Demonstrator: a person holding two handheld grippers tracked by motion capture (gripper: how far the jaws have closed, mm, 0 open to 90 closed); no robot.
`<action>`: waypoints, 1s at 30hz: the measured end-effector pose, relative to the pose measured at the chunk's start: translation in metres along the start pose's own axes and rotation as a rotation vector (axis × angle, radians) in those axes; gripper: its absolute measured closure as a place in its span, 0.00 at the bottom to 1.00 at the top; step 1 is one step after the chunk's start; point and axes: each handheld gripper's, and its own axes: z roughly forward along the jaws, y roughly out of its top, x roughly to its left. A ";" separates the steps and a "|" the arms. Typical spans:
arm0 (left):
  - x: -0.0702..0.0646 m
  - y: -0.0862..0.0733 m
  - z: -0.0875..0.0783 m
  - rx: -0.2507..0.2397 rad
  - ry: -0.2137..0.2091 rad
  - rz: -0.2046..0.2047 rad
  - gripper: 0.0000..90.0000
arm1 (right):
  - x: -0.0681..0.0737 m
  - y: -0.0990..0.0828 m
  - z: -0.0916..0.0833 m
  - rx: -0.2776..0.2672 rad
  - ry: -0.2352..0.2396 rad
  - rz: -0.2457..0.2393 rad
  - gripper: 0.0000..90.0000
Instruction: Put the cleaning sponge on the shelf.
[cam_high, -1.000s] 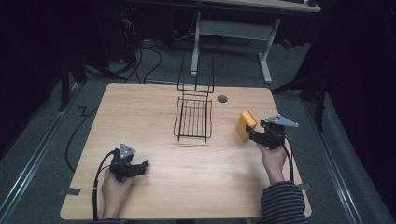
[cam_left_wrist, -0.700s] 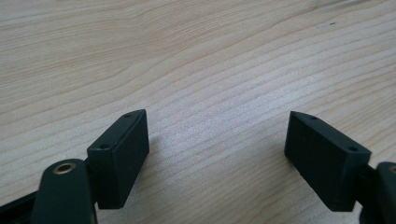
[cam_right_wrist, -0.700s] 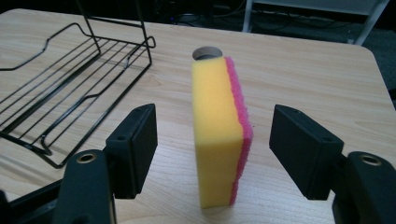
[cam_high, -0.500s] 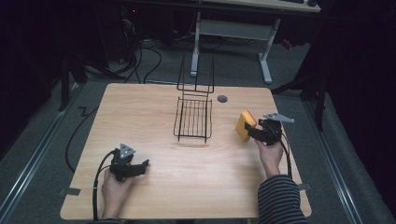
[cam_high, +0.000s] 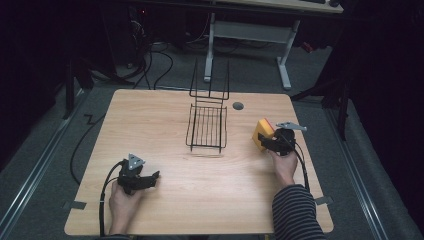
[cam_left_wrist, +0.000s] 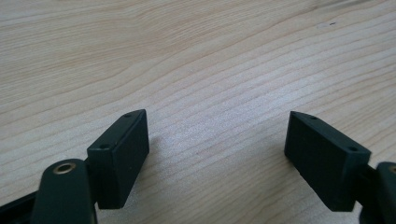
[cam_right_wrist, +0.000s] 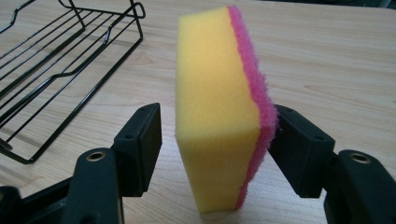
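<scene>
A yellow sponge (cam_high: 262, 131) with a pink scouring side stands on edge on the wooden table (cam_high: 150, 125), at its right. My right gripper (cam_high: 266, 140) straddles it. In the right gripper view the sponge (cam_right_wrist: 217, 102) sits between the jaws of the right gripper (cam_right_wrist: 215, 114). The right jaw touches the pink face, while a gap remains between the left jaw and the yellow face. These jaws have just been closing. My left gripper (cam_high: 150, 179) rests near the table's front left, and in its own view the left gripper (cam_left_wrist: 217, 121) stands open over bare wood.
A black wire basket (cam_high: 207, 127) with a tall back frame stands mid-table, just left of the sponge; its corner (cam_right_wrist: 56, 60) is near the right gripper. A round cable hole (cam_high: 238, 106) sits behind it. Desk legs and cables lie beyond the far edge.
The right hand has come down and slightly left, bringing its jaws around the standing sponge, and the jaws have narrowed. The left hand and the sponge have stayed put.
</scene>
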 end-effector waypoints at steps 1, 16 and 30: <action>0.000 0.000 0.000 0.002 -0.001 0.001 0.25 | 0.000 0.000 0.000 0.000 0.000 0.000 0.42; 0.000 0.000 0.000 0.000 0.000 0.001 0.25 | 0.000 -0.005 0.014 0.028 -0.004 -0.002 0.60; 0.000 0.000 0.000 0.000 0.000 0.001 0.25 | 0.001 -0.006 0.014 0.020 -0.018 -0.023 0.66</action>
